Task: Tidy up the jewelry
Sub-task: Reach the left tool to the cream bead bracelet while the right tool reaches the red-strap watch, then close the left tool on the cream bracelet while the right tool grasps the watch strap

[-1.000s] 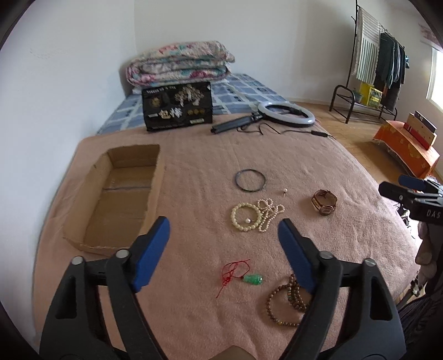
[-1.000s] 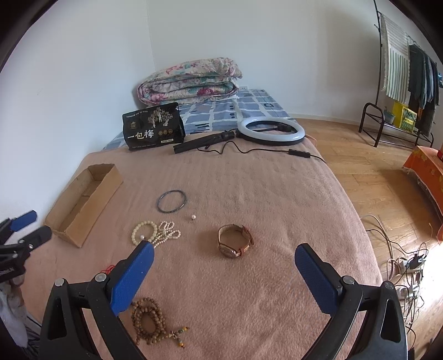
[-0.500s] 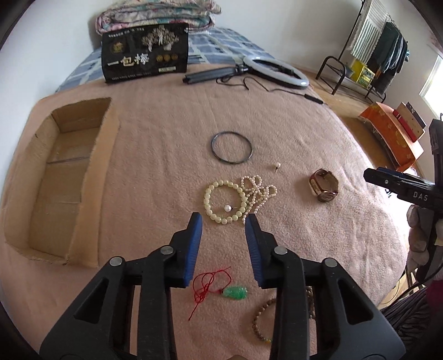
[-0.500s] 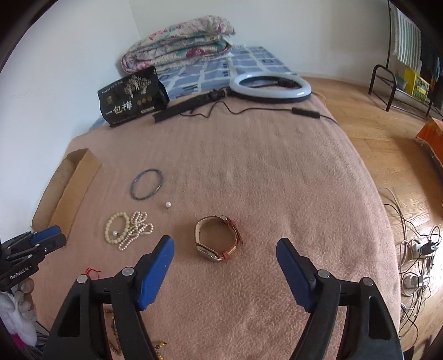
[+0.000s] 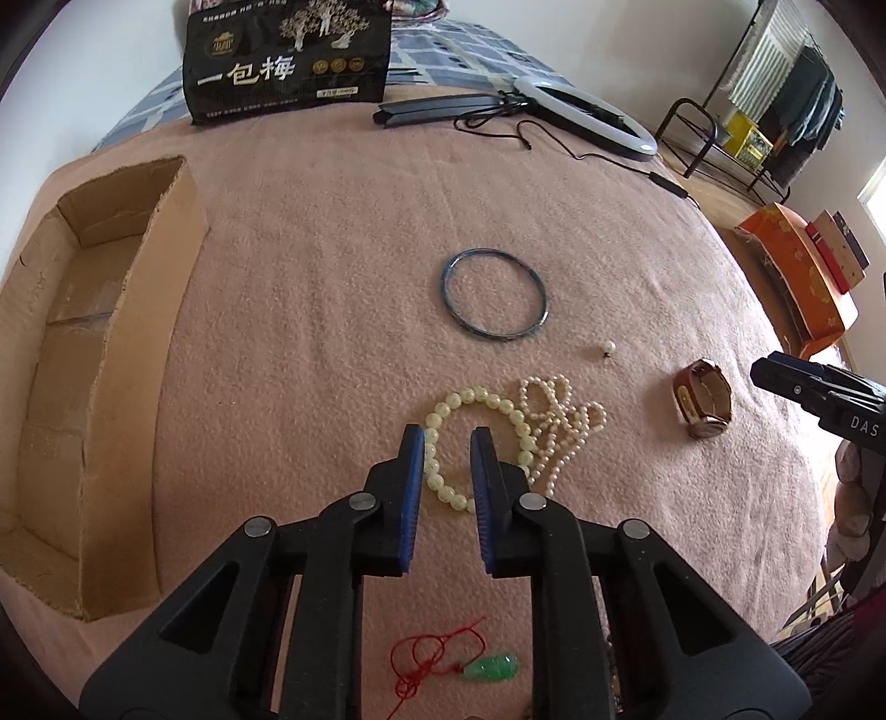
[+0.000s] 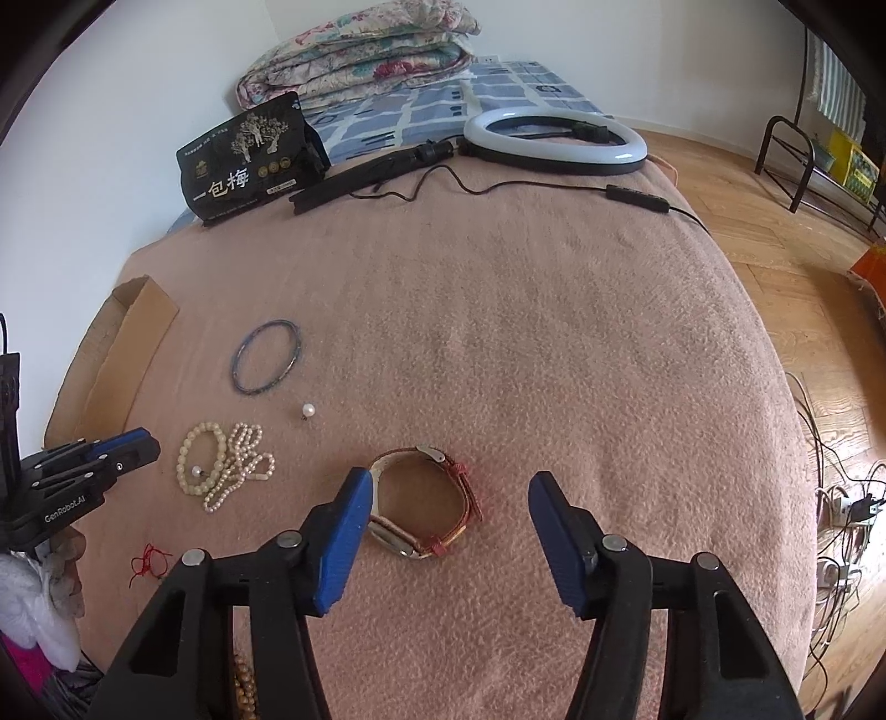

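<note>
Jewelry lies on a pink blanket. My left gripper (image 5: pixel 447 437) hangs over the left arc of a cream bead bracelet (image 5: pixel 476 394); its jaws are closing to a narrow gap and the pads do not press the beads. A pearl strand (image 5: pixel 559 421) tangles beside the bracelet. Beyond lie a blue bangle (image 5: pixel 494 299) and a loose pearl (image 5: pixel 609 348). A green pendant on red cord (image 5: pixel 493 667) lies below the fingers. My right gripper (image 6: pixel 451 484) is closing, still wide, with a brown-strap watch (image 6: pixel 468 493) between its tips, untouched.
An open cardboard box (image 5: pixel 138 354) sits at the blanket's left edge. At the far end are a black bag (image 5: pixel 288 61), a ring light (image 6: pixel 554 141) with its cable, and a folded quilt (image 6: pixel 360 50). Floor cables (image 6: pixel 841 509) and an orange box (image 5: pixel 797 277) lie to the right.
Both grippers have sunk toward the blanket and tipped downward. The left jaws narrowed from wide to a small gap over the cream bracelet. The right jaws narrowed around the watch.
</note>
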